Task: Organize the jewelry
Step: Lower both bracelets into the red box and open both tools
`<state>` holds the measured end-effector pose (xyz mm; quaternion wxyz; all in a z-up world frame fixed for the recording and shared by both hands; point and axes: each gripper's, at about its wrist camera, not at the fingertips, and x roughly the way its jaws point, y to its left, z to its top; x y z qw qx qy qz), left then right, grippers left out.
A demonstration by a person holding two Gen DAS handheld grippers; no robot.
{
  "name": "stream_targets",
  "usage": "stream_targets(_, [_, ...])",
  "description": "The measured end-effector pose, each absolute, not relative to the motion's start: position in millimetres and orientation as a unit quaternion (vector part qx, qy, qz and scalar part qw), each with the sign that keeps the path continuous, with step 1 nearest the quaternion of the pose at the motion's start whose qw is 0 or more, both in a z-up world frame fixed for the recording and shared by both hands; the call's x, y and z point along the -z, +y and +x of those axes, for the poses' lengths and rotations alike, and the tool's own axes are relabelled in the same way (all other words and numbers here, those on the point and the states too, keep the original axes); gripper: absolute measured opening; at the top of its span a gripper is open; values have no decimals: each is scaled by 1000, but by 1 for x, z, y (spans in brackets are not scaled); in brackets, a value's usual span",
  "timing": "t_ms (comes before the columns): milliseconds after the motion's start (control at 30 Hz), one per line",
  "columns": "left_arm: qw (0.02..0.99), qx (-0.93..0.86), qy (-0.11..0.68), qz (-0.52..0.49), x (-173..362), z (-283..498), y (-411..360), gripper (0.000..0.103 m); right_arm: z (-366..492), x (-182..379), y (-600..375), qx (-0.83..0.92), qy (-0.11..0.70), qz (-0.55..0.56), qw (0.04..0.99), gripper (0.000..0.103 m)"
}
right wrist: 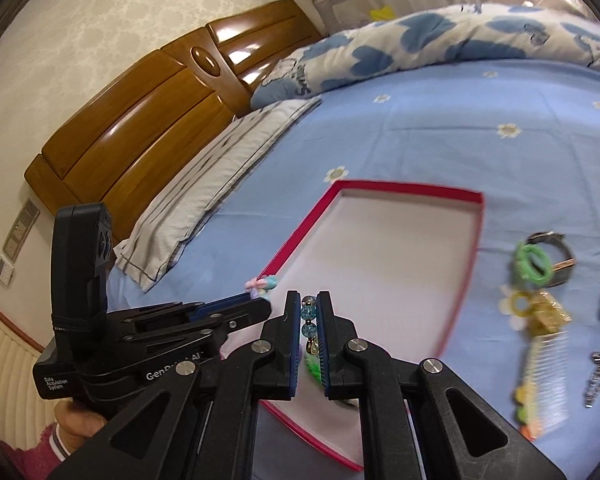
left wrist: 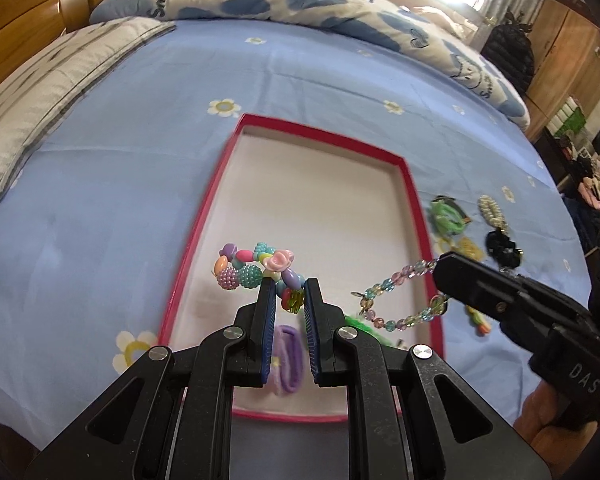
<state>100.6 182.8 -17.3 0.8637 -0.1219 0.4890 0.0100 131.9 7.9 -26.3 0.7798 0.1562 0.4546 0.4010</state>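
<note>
Above the red-rimmed tray [left wrist: 216,184], the left gripper [left wrist: 290,290] pinches a pastel bead bracelet [left wrist: 256,266]; at three o'clock, the right gripper [right wrist: 309,304] pinches a glass-bead strand [left wrist: 396,280].

Red-rimmed tray [left wrist: 410,184] with white floor on pale blue bed sheet [left wrist: 100,208] sprigged with white-yellow daisies; pastel bead bracelet [left wrist: 256,268], pink-teal glass strand [left wrist: 396,280], lilac band [left wrist: 288,360], green ties [right wrist: 534,266]; black tongs [left wrist: 290,286], blue pads [left wrist: 308,320].
</note>
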Motion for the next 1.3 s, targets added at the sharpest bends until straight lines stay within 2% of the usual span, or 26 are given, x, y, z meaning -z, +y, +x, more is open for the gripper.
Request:
stream_targets(433, [843, -18, 526, -111, 58, 114, 181, 13, 147, 83, 12, -362, 518, 148, 761, 8])
stream_targets(767, [837, -22, 537, -103, 67, 114, 179, 15, 146, 95, 18, -353, 537, 111, 758, 8])
stream_targets(833, [837, -22, 537, -101, 67, 114, 179, 17, 147, 96, 18, -351, 540, 109, 757, 13])
stream_targets(967, [836, -24, 539, -99, 66, 115, 176, 23, 148, 95, 19, -352, 541, 104, 757, 13])
stream_targets(1033, [837, -24, 538, -98, 64, 114, 175, 30, 148, 94, 17, -351, 541, 104, 757, 14])
stream_targets(1133, [841, -27, 533, -90, 59, 111, 173, 37, 148, 92, 13, -349, 539, 114, 758, 23])
stream_targets(1200, [843, -26, 531, -88, 56, 110, 172, 39, 145, 89, 10, -348, 534, 118, 761, 34])
stream_targets(1300, [845, -26, 527, -86, 49, 107, 170, 42, 142, 81, 3, -347, 527, 125, 766, 37])
